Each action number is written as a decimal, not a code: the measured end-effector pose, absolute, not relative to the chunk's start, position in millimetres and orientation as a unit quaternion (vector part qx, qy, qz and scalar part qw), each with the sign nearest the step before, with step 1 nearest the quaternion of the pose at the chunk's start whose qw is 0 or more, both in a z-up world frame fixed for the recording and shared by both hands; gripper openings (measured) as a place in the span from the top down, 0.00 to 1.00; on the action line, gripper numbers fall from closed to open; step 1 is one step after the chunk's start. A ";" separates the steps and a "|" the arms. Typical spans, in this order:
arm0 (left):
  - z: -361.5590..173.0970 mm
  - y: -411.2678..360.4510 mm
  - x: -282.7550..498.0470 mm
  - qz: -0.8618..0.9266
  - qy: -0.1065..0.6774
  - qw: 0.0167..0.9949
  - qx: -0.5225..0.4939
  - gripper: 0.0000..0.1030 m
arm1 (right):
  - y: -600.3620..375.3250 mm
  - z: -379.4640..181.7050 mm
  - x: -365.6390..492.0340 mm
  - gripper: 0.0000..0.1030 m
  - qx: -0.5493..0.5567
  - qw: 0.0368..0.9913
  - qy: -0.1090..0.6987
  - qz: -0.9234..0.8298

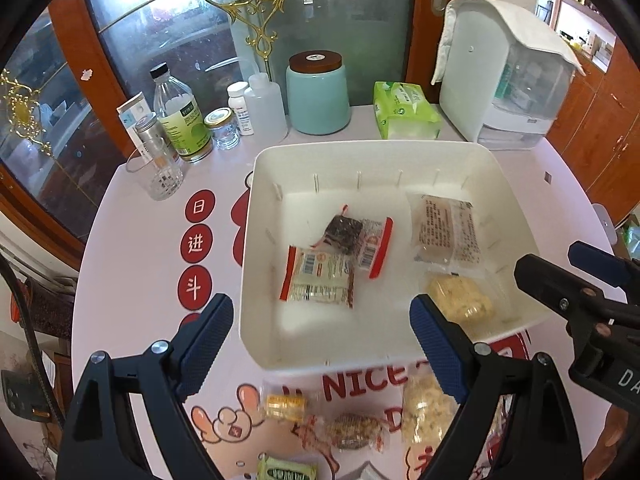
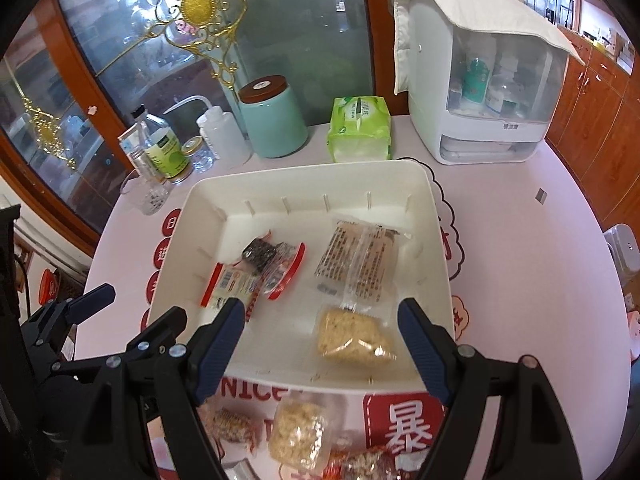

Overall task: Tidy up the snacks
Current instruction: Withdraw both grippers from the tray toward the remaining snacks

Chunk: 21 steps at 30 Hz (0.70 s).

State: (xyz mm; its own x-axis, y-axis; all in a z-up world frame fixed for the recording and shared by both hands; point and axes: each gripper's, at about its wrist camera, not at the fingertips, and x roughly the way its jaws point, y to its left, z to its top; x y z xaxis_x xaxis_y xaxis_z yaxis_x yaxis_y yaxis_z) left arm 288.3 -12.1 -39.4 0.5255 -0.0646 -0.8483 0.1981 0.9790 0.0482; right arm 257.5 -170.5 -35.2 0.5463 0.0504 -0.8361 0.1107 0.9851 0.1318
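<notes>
- Left gripper (image 1: 320,344): jaws spread, nothing held, poised above the white bin's (image 1: 256,264) near rim.
- Right gripper (image 2: 320,344): likewise released and empty.
- Four snacks lie ahead inside the bin; unsorted packets, including a pale crumbly packet (image 2: 298,432), wait beneath both, likely next.

Along the far edge of your pink table (image 2: 520,248) you have a teal jar (image 2: 276,120) with a brown lid. Just right of it lies a green pack of tissues (image 2: 358,128). At the far right corner stands a white box (image 2: 480,92) with a white cloth (image 2: 460,4) draped over its top. Left of the jar you see a clear squeeze bottle (image 1: 266,106), a small white pill bottle (image 1: 240,106), a little glass jar (image 1: 222,128), a bottle with a green label (image 1: 180,116) and a drinking glass (image 1: 160,176).
</notes>
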 end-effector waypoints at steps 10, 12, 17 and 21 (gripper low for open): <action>-26.6 -8.6 223.5 -0.097 0.463 0.876 0.089 0.13 | -163.2 -23.4 192.9 0.23 0.070 0.881 0.467 0.026; -25.0 -7.3 211.9 -0.099 0.462 0.876 0.090 0.13 | -162.2 -20.1 178.4 0.23 0.067 0.883 0.463 0.033; -22.8 -2.2 184.1 -0.105 0.460 0.877 0.088 0.13 | -161.3 -15.3 146.2 0.23 0.061 0.889 0.452 0.042; -26.3 1.2 162.8 -0.111 0.460 0.876 0.091 0.13 | -156.4 -15.2 118.4 0.23 0.045 0.892 0.447 0.053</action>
